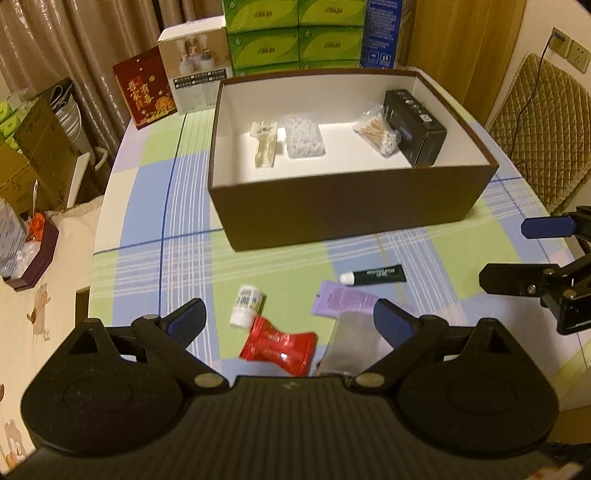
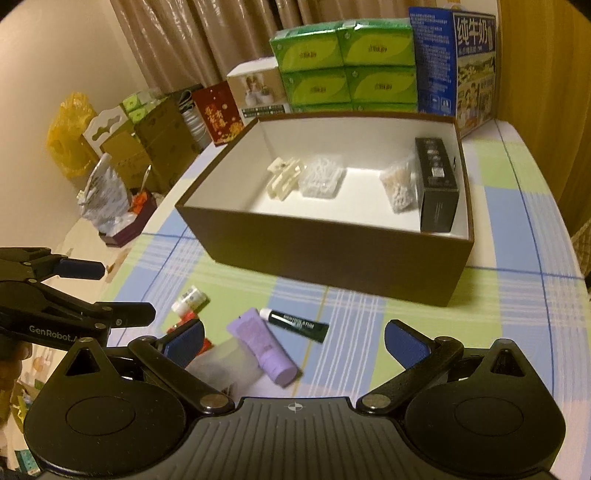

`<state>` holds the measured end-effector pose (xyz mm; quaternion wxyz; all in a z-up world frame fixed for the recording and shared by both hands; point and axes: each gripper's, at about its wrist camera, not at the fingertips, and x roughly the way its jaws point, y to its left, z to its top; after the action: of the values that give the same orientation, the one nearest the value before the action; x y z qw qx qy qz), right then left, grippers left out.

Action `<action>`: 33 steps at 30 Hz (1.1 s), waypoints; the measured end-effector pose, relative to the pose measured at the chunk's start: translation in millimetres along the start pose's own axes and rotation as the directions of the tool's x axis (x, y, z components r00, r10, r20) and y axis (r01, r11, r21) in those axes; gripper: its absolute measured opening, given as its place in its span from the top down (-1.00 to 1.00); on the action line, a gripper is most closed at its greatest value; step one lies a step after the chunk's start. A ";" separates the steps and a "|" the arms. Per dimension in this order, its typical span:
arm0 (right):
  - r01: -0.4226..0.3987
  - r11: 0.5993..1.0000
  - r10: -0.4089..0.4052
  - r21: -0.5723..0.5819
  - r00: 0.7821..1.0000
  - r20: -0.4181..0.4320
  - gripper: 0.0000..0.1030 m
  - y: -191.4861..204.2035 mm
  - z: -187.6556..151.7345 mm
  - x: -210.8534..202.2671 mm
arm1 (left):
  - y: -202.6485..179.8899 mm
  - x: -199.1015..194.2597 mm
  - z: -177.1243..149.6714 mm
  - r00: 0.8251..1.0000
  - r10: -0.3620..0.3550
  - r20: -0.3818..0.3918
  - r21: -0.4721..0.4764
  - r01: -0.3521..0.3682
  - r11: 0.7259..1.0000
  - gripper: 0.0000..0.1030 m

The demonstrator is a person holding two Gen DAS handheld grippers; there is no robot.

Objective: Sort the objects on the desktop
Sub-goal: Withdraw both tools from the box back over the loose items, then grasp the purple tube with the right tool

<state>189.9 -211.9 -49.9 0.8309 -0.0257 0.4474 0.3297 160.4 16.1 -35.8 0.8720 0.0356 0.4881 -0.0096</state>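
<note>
A brown box (image 1: 332, 206) (image 2: 332, 258) with a white inside holds a cream hair clip (image 1: 264, 142), a clear packet (image 1: 304, 138), a bag of cotton swabs (image 1: 380, 134) and a black carton (image 1: 415, 125). On the cloth in front lie a small white bottle (image 1: 246, 304), a red candy wrapper (image 1: 279, 345), a purple tube (image 1: 341, 299) (image 2: 264, 345), a dark green tube (image 1: 373, 275) (image 2: 295, 323) and a silver packet (image 1: 351, 345). My left gripper (image 1: 290, 321) is open above the red wrapper. My right gripper (image 2: 293, 341) is open above the purple tube.
Green tissue packs (image 1: 295, 33), a blue milk carton (image 2: 454, 66), a white product box (image 1: 195, 70) and a red card (image 1: 146, 92) stand behind the box. A quilted chair (image 1: 543, 125) is at the right. Cartons and bags (image 2: 147, 140) stand left of the table.
</note>
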 end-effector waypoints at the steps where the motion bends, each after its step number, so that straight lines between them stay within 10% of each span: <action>1: 0.000 1.000 0.000 0.001 1.000 -0.004 -0.96 0.4 -1.6 0.0 | 0.2 0.1 -2.0 1.000 0.006 -0.002 -0.001 -0.006 1.000 -0.86; 33: 0.011 1.000 -0.013 -0.023 0.995 -0.104 -0.93 9.5 -53.4 36.7 | 15.3 19.5 -53.0 0.996 -0.014 -0.085 -0.036 0.010 0.999 -0.85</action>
<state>159.7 -203.3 -107.4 0.8082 -0.0546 0.4861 0.3279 126.3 35.4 -79.2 0.8507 0.0174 0.5253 -0.0046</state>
